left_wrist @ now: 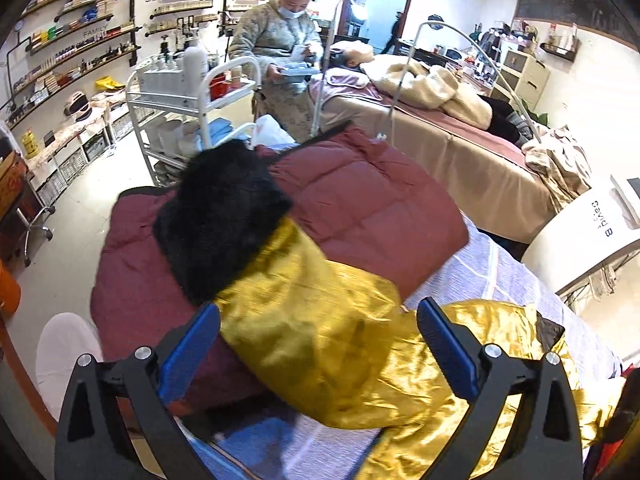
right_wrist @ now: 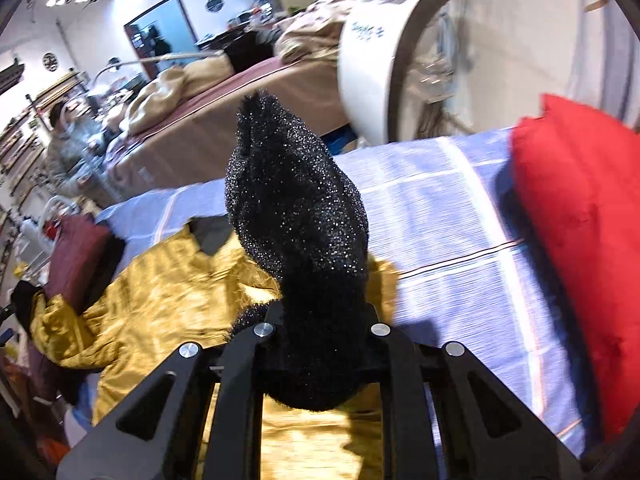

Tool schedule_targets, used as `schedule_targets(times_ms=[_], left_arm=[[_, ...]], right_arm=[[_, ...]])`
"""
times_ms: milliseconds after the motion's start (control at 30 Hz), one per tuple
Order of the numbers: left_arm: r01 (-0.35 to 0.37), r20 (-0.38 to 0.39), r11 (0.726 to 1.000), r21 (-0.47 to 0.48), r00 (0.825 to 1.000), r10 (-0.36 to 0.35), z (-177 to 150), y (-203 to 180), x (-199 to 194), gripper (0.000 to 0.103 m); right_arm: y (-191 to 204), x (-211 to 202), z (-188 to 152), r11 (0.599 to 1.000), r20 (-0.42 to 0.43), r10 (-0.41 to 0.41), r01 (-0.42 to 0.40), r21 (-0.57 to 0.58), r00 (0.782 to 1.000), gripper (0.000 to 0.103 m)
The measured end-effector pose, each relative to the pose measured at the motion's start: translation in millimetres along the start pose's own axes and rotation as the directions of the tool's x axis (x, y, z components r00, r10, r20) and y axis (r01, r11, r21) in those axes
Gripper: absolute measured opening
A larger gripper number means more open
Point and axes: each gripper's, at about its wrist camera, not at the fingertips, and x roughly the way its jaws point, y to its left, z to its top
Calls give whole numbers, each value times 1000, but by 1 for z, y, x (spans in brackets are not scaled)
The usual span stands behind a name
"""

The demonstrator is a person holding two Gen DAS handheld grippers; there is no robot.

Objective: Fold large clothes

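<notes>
Right hand-held gripper (right_wrist: 316,344) clamps black fur trim (right_wrist: 296,208); left hand-held gripper (left_wrist: 318,344) gapes wide, empty.

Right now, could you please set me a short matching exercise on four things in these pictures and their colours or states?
Things:
1. left gripper
2. right gripper
3. pillow
4. jacket lining

Descriptions:
A. red
B. shiny gold
C. open, nothing between its fingers
D. shut on the black fur cuff

Pairs: 1-C, 2-D, 3-A, 4-B
</notes>
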Motion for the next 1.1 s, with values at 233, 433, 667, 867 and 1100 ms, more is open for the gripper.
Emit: schedule_targets(times_ms=[233, 433, 667, 867, 1100], left_arm=[[8, -15, 996, 90, 1000, -7, -22, -67, 4, 97], [-8, -39, 990, 144, 999, 14, -38, -95, 13, 97], [-33, -34, 992, 121, 999, 37, -36, -81, 10, 97], [-59, -34, 997, 56, 998, 61, -30, -35, 3, 97], [-75, -11, 997, -15, 997, 75, -26, 33, -12, 97]], right_arm=[[-179, -45, -6, 937, 68, -341, 332, 110, 938, 16], [-247, -48, -21, 936, 103, -212, 172, 306, 972, 36], [-264, -79, -24, 902, 145, -249, 175, 394, 958, 74], [-250, -127, -25, 787, 113, -572, 503, 357, 813, 75], [-178, -152, -37, 859, 259, -502, 439, 265, 825, 89]])
